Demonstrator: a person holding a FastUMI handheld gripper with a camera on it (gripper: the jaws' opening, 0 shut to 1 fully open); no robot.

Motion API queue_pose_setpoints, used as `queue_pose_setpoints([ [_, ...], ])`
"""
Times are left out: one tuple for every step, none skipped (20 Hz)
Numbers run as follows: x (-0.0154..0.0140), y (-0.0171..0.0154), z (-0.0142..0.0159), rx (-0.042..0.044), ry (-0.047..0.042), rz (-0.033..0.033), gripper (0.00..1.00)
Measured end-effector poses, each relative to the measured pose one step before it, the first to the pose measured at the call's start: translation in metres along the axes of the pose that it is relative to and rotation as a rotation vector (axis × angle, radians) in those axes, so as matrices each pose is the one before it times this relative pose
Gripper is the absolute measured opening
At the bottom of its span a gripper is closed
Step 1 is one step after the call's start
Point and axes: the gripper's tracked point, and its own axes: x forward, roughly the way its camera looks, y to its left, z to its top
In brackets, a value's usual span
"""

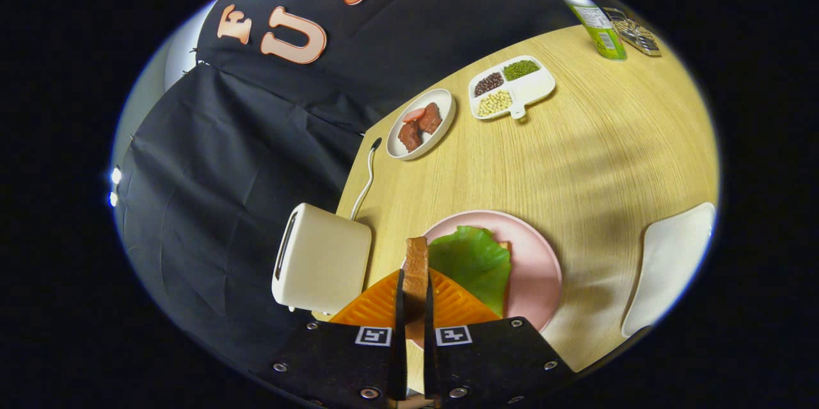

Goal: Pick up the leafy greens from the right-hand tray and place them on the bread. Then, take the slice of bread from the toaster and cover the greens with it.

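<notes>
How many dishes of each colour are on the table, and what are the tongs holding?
Pink round plates, under the green leaf: 1
White dishes: 3, an oval meat dish, a divided bean tray, an empty tray
Total: 4
Tongs: shut on the brown bread slice.

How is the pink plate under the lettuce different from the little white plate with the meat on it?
The pink plate is larger, lies just beyond the gripper, and carries a green leaf on bread. The white plate is smaller, sits farther off near the table's edge beside a divided tray, and holds reddish-brown meat pieces. The gripper's bread slice overlaps the pink plate, not the white one. Both rest flat on the wooden table.
</notes>
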Motion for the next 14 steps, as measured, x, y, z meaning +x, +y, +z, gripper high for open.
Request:
queue_pose_setpoints([
  [0.0012,-0.00487,0.00048,0.00457,-0.00389,0.00104,0.11],
  [-0.00096,-0.00673,-0.00061,-0.00094,-0.00691,-0.00768,0.11],
  [0.00056,-0.00615,-0.00026,-0.00615,-0.00241,-0.00551,0.11],
  [0.00076,-0.00373,-0.00264,-0.00142,0.00043,-0.00373,0.11],
  [0.0015,-0.00347,-0.00057,-0.00128,0.00038,-0.00119,0.11],
  [-0.00058,-0.00392,-0.00242,0.00162,-0.00257,-0.00183,0.11],
  [0.00061,-0.00314,0.00013,0.00165,-0.0052,-0.00247,0.11],
  [0.00155,-0.00408,-0.00056,0.00438,-0.00174,0.00049,0.12],
  [0.00137,-0.00369,-0.00184,0.00638,0.00436,-0.00138,0.13],
  [0.00075,-0.00357,-0.00045,0.00187,-0.00308,-0.0061,0.15],
  [0.00021,-0.00377,0.00051,-0.00762,-0.00581,-0.01225,0.16],
  [0.00036,-0.00469,-0.00052,-0.01017,-0.00343,-0.01746,0.2],
  [0.00147,-0.0027,0.00007,-0.00827,-0.00204,-0.01318,0.24],
  [-0.00232,0.00283,-0.00088,-0.00373,-0.00035,0.00217,0.29],
])
